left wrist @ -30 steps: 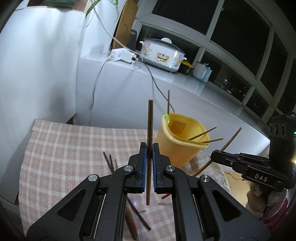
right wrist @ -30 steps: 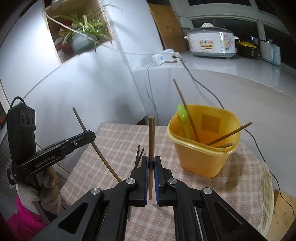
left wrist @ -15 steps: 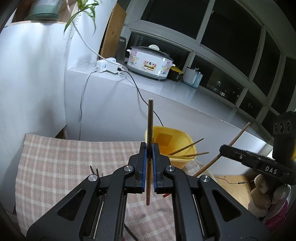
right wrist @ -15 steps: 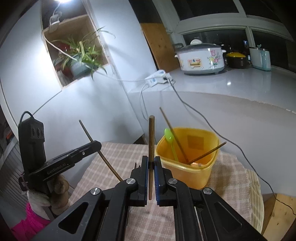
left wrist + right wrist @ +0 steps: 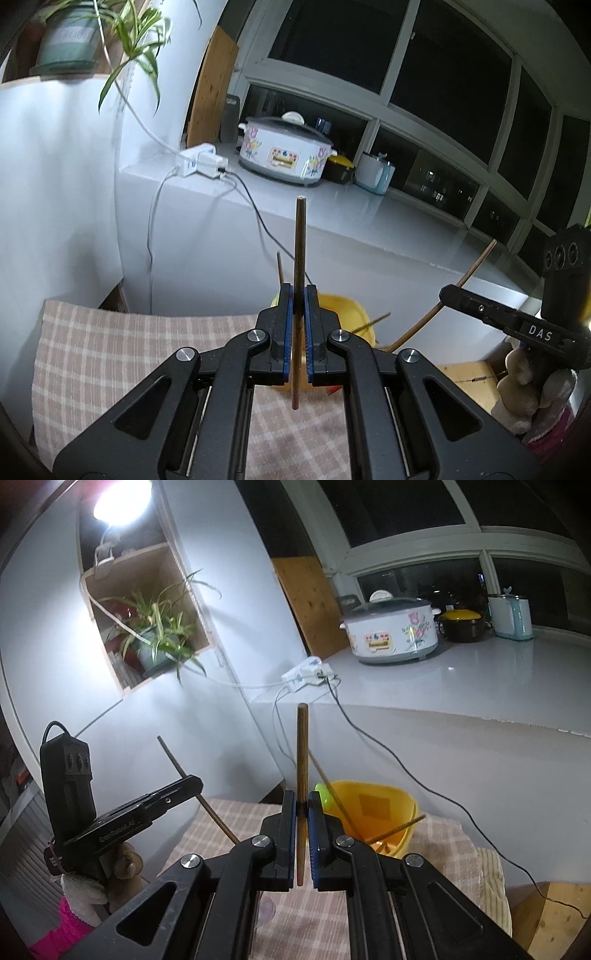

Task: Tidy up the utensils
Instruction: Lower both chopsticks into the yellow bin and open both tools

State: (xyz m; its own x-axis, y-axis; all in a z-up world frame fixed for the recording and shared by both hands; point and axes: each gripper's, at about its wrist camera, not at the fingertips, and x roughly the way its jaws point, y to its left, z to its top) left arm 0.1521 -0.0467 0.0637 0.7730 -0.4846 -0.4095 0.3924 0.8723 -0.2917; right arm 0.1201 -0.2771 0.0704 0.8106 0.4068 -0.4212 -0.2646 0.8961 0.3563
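Both grippers are clamped on a chopstick each: left gripper (image 5: 299,295) pinches one chopstick (image 5: 299,236) upright mid-frame, right gripper (image 5: 302,801) the other chopstick (image 5: 302,746). Yellow bin (image 5: 373,812) sits just behind at lower centre on the checked cloth (image 5: 110,354), so probably they're lined up for dropping in.

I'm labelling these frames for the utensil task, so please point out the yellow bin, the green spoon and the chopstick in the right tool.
yellow bin (image 5: 384,834): right wrist view, on its front wall.
green spoon (image 5: 325,794): right wrist view, on its bowl.
chopstick (image 5: 302,753): right wrist view, on the upper shaft.
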